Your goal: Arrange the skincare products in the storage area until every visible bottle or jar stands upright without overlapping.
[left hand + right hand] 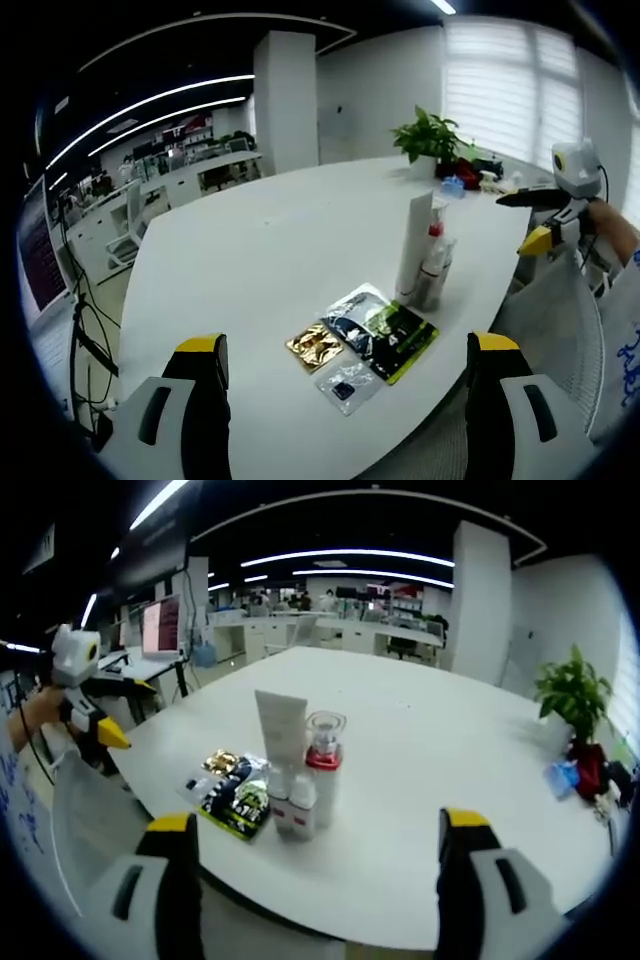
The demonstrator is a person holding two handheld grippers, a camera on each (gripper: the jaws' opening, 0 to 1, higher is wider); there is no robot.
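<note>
A tall white tube [413, 246] [281, 730] stands upright near the table's front edge. Beside it stand a clear bottle with a red collar [322, 765] [436, 235] and two small white bottles [291, 803] [432, 270]. Several flat sachets [362, 340] [230, 785] lie on the table next to them. My left gripper [340, 375] is open, held back above the table edge. My right gripper [312, 855] is open too, short of the bottles. Each gripper appears at the edge of the other's view: the right gripper [545, 225] and the left gripper [95, 720].
The white oval table [280, 230] [430, 750] has a potted plant [430, 140] [575, 695] and small items at its far end. A mesh chair back [555, 320] [85, 820] stands at the table edge. Office desks fill the background.
</note>
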